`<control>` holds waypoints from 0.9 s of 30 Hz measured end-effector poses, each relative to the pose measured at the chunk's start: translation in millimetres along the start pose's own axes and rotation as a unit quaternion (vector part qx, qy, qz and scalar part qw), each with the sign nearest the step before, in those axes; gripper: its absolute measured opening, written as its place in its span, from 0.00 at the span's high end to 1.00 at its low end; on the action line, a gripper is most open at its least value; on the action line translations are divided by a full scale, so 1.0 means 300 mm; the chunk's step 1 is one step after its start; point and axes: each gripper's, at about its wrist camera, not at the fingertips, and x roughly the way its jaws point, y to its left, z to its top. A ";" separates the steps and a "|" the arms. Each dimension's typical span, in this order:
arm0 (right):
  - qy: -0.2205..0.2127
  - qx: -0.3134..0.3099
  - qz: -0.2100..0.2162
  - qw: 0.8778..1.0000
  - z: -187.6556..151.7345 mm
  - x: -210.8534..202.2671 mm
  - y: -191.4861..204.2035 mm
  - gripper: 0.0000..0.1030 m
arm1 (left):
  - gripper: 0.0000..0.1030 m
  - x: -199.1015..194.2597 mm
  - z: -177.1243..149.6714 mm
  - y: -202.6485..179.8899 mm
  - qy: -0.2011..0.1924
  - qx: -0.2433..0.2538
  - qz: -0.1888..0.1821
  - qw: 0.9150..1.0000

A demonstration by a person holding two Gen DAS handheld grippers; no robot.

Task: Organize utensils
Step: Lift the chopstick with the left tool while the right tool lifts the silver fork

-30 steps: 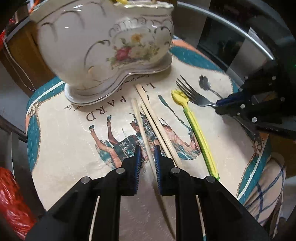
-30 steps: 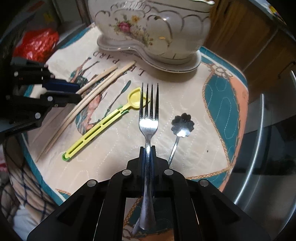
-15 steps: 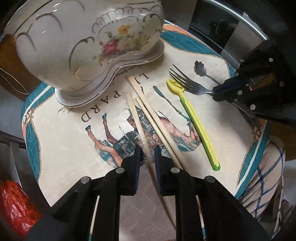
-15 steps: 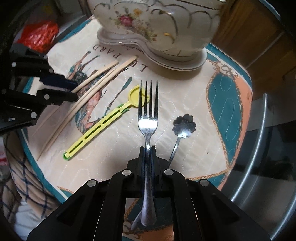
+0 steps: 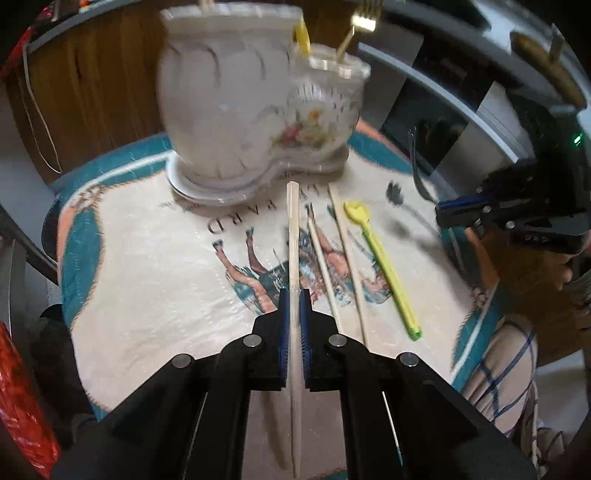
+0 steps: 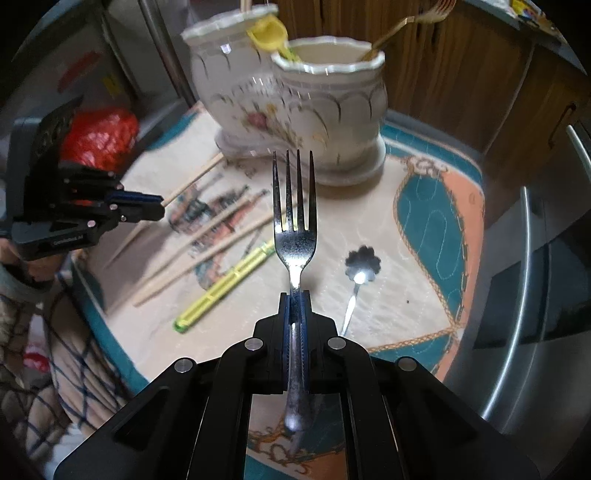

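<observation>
Chopstick in the left gripper is the fresh change: the jaws have just been closing and now pinch one pale stick, which a second ago lay with its fellows on the printed mat and now runs straight forward from the pads, lifted off the cloth. Two more chopsticks lie flat just right of it, and a yellow-green plastic spoon rests beside them, all in front of the ceramic utensil holder. The right gripper is clamped on the handle of a steel fork, its tines aimed at the holder and raised clear of the mat, higher than a second ago. A flower-bowled teaspoon lies to the fork's right, nearer the viewer than the holder. The holder stands at the mat's far edge; a yellow scoop and a gold fork already stand in its nearer cup. Both pickups look done, so carrying each piece to the holder is likely next, with four items left on the mat.
</observation>
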 end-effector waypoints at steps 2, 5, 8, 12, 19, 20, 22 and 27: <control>-0.021 0.002 0.005 1.000 0.001 -0.019 0.005 0.94 | 0.95 -0.049 -0.011 0.014 -0.026 -0.008 -0.001 1.000; -0.048 0.012 0.015 0.999 0.000 -0.029 -0.006 0.94 | 0.95 -0.111 -0.001 0.000 -0.071 -0.017 -0.012 0.997; -0.066 0.019 0.016 0.998 -0.001 -0.031 0.002 0.94 | 0.95 -0.151 0.007 0.004 -0.109 -0.035 -0.027 0.993; -0.097 0.025 0.015 0.995 -0.009 -0.057 0.002 0.94 | 0.95 -0.195 0.016 -0.005 -0.162 -0.048 -0.030 0.985; -0.139 0.032 0.019 0.990 -0.005 -0.100 -0.001 0.94 | 0.95 -0.250 0.036 -0.007 -0.208 -0.043 -0.010 0.977; -0.144 0.033 0.019 0.989 -0.005 -0.104 -0.003 0.94 | 0.95 -0.256 0.043 -0.010 -0.213 -0.041 -0.007 0.976; -0.158 0.037 0.022 0.986 -0.003 -0.117 -0.008 0.94 | 0.95 -0.263 0.051 -0.016 -0.221 -0.039 -0.002 0.974; -0.172 0.037 0.020 0.984 0.004 -0.125 -0.013 0.94 | 0.95 -0.281 0.066 -0.044 -0.245 -0.020 0.020 0.969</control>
